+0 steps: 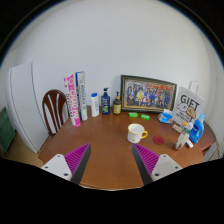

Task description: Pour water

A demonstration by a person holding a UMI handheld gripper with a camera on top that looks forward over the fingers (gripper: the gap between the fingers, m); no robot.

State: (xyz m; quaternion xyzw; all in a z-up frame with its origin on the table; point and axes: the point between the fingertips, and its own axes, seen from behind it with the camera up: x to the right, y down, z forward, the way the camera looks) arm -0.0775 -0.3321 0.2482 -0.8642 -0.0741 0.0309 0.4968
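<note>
Approach step: the claw (111, 162) spread wide and holding nothing, short of the table (105, 165).

The mug (136, 132) stands ahead, slightly right of the 2 fingers; the bottles (100, 103) wait beyond, left. Next it likely must reach a bottle. Which bottle holds water is unclear.

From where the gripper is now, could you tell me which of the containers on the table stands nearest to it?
The white mug is nearest: it stands alone mid-table, just beyond the open gripper, while the bottles line up farther back beside the framed picture.
</note>
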